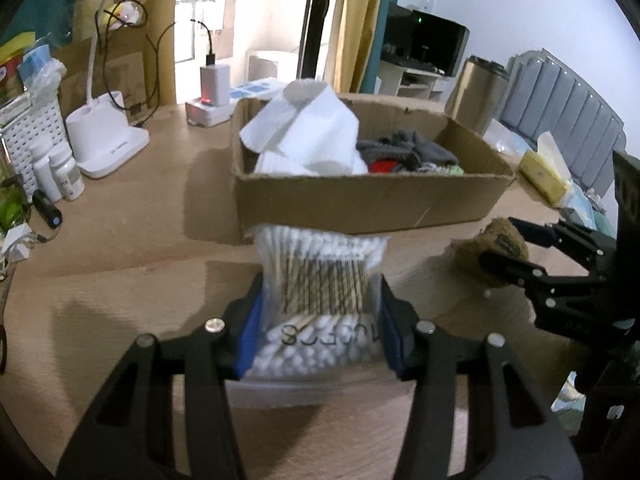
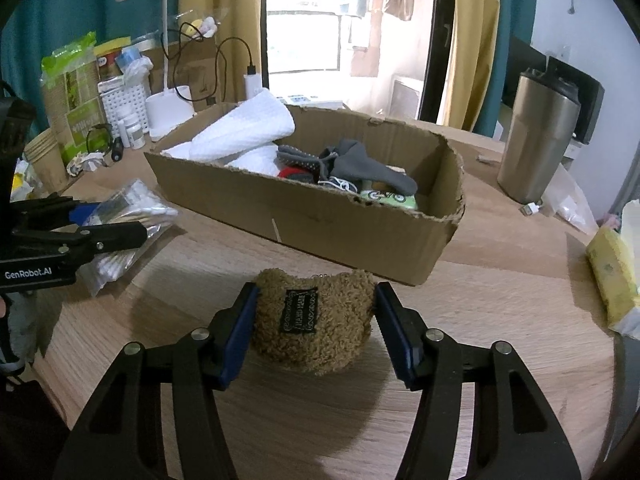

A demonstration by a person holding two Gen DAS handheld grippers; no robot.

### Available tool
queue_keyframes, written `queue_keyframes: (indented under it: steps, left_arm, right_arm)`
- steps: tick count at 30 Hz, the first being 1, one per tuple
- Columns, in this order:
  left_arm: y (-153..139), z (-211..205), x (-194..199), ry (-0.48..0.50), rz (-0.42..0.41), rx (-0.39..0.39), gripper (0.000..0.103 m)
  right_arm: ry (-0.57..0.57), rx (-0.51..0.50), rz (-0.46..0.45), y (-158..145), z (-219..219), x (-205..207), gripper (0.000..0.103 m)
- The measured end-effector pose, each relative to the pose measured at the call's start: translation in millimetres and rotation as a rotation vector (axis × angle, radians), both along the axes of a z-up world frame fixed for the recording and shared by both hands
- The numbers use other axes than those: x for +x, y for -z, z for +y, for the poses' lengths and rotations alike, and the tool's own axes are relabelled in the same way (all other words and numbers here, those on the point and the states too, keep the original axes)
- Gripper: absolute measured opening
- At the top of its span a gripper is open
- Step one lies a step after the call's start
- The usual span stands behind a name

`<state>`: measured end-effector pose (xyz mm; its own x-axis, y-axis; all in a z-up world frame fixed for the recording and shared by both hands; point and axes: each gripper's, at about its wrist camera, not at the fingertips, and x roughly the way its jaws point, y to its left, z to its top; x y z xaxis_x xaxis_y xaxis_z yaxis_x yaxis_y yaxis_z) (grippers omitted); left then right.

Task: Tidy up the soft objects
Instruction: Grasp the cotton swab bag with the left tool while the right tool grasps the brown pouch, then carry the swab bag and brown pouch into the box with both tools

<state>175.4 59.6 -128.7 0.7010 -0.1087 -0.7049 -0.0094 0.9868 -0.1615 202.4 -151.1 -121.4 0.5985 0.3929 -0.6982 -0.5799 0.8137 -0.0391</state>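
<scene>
My left gripper [image 1: 320, 304] is shut on a clear bag of cotton swabs [image 1: 320, 264], its blue pads pressing both sides. The bag hangs just over the wooden table [image 1: 132, 288], in front of the cardboard box [image 1: 360, 204]. My right gripper [image 2: 316, 312] is shut on a brown fuzzy pouch [image 2: 332, 344] with a black label, also low over the table before the box [image 2: 320, 224]. The box holds a white towel [image 2: 244, 128] and grey socks [image 2: 360, 168]. Each gripper shows in the other's view: right gripper [image 1: 500, 252] with the pouch [image 1: 476, 246], left gripper [image 2: 120, 220] with the bag [image 2: 136, 204].
A steel tumbler [image 2: 536, 140] stands right of the box. A yellow tissue pack [image 2: 612, 276] lies at the right table edge. A white lamp base [image 1: 104, 136], small bottles [image 1: 68, 172], a white basket [image 1: 24, 132] and cables crowd the left and back.
</scene>
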Motion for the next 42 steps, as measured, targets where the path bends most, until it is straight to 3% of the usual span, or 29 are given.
queue_keyframes:
  steps: [23,42]
  left_arm:
    - [-61.7,-18.2,2.2,0.058,-0.176,0.013,0.051]
    - [-77.5,-40.1,42.7,0.08,-0.25,-0.019,0.052]
  right_arm:
    - [0.065,0.077,-0.103,-43.2,-39.7,1.3,0.062]
    - [0.091,0.135,-0.203,-76.4,-59.2,33.3,0.062]
